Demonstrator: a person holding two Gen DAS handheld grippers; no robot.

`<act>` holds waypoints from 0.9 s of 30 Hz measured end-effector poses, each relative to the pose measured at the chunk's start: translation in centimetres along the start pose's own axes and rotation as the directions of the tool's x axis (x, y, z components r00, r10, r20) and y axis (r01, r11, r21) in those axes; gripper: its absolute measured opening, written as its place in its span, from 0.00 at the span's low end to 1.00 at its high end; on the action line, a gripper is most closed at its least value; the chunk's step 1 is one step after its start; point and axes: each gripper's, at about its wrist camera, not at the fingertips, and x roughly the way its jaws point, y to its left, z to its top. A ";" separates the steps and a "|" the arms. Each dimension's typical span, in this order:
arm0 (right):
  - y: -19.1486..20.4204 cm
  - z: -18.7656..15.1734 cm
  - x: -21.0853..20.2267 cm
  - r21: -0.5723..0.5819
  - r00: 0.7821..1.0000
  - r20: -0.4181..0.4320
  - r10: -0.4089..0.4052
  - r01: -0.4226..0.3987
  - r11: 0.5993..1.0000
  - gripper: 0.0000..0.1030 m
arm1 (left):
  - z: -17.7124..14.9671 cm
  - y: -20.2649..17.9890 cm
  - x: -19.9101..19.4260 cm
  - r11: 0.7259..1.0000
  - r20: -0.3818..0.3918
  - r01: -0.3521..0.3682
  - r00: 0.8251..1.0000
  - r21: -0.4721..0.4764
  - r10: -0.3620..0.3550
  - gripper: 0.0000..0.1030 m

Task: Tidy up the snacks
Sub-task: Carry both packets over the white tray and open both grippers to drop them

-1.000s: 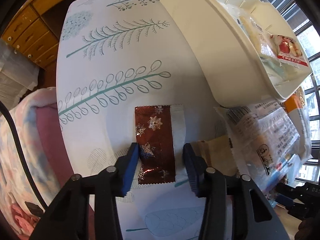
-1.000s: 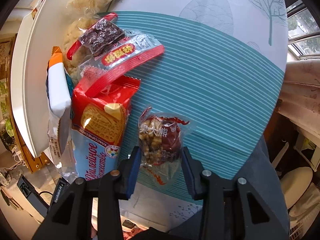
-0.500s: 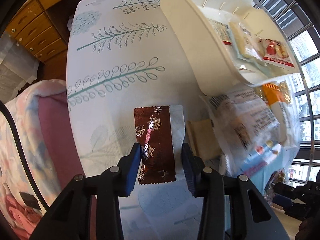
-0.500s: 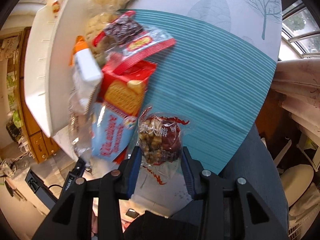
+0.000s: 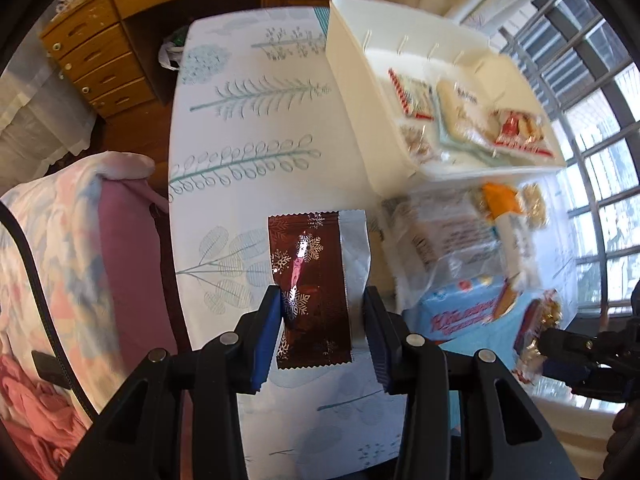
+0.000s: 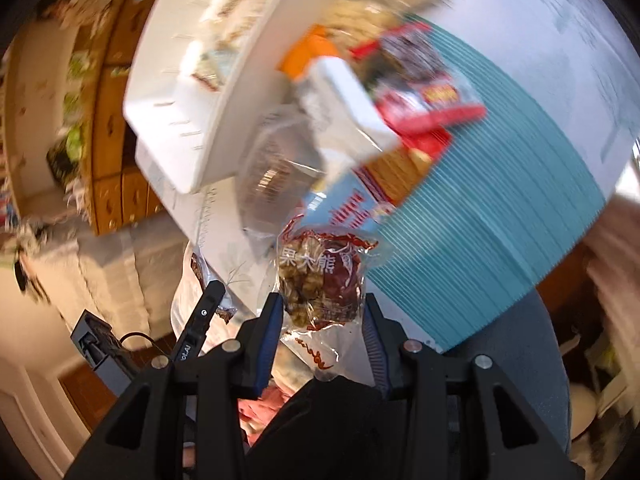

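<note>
Snacks partly sorted: several already in white bin [image 5: 360, 92] at 1 o'clock; loose pile [image 5: 472, 248] on tabletop [image 5: 248, 128] remaining. Left tool [image 5: 320, 320] clamping brown snowflake packet [image 5: 310, 280], right tool [image 6: 322, 320] gripping nut packet [image 6: 320, 276], both aloft.

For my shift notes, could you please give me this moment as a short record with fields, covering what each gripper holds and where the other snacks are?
left gripper: shut on brown snowflake packet, lifted above the tablecloth
right gripper: shut on clear nut-and-date packet
white bin: on the table, several packets already inside
loose snacks: a pile beside the bin, including a blue biscuit pack
image quality: right wrist view blurred
</note>
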 end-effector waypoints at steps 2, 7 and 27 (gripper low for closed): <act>1.0 0.7 -0.3 -0.051 1.000 0.008 -0.012 0.012 0.999 0.38 | 0.3 -0.6 -0.9 1.000 0.023 0.000 1.000 -0.026 0.000 0.38; 2.9 2.5 -1.7 -0.177 0.998 0.043 -0.049 0.056 0.983 0.38 | 1.4 -2.3 -3.1 0.998 0.120 -0.002 0.993 -0.068 0.010 0.38; 6.4 9.6 -7.6 -0.527 0.954 0.299 -0.004 0.169 0.833 0.39 | 7.1 -10.8 -4.4 0.993 0.372 0.076 0.927 -0.085 -0.039 0.39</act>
